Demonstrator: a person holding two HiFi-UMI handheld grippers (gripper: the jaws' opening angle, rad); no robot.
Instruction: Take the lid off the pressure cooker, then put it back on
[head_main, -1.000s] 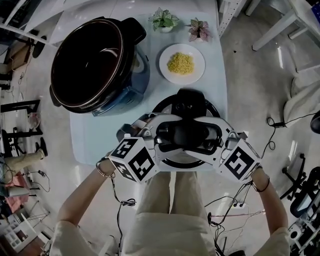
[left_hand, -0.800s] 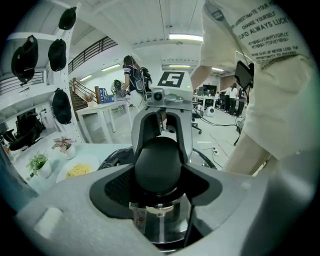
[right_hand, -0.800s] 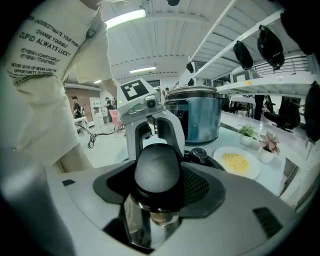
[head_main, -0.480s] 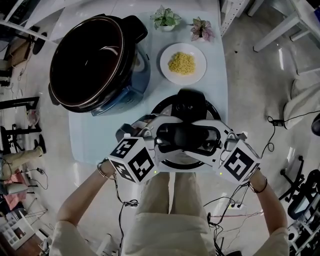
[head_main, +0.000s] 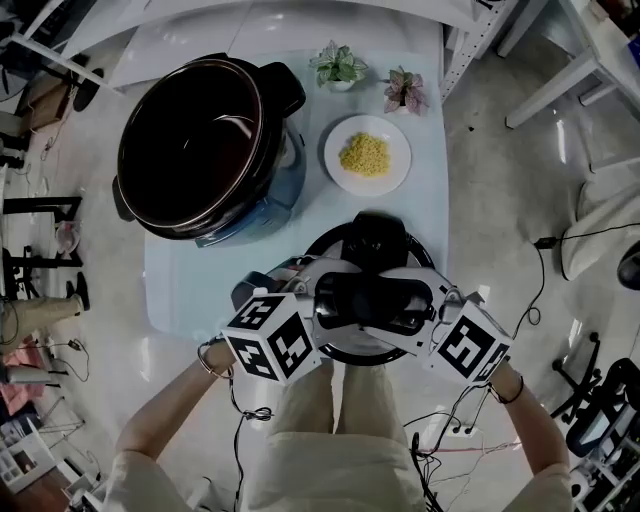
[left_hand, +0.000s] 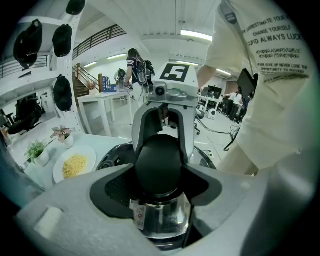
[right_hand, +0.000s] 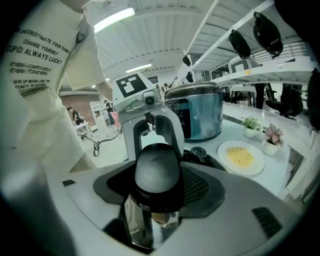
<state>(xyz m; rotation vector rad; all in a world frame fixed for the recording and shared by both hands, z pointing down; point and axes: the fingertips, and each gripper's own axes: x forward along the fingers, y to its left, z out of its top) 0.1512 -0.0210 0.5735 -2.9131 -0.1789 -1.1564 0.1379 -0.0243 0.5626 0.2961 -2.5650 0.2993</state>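
The pressure cooker's lid (head_main: 334, 216) lies on the table's near edge, apart from the open pot (head_main: 200, 140) at the back left. Its black handle (head_main: 370, 295) runs across the lid's top. My left gripper (head_main: 335, 296) grips the handle's left end and my right gripper (head_main: 415, 300) its right end, facing each other. Both pairs of jaws have just been closing, with the handle between them. In the left gripper view the handle (left_hand: 159, 165) fills the jaws; the right gripper view shows the same handle (right_hand: 157, 172) pressed between the pads.
A white plate of yellow food (head_main: 367, 155) sits behind the lid. Two small potted plants (head_main: 337, 65) (head_main: 403, 88) stand at the pale blue table's (head_main: 190, 290) far edge. Cables lie on the floor by the person's legs.
Both grippers stay on the lid's handle and their jaws have drawn in slightly round it. The lid has not left the table. The head view has shifted a little.
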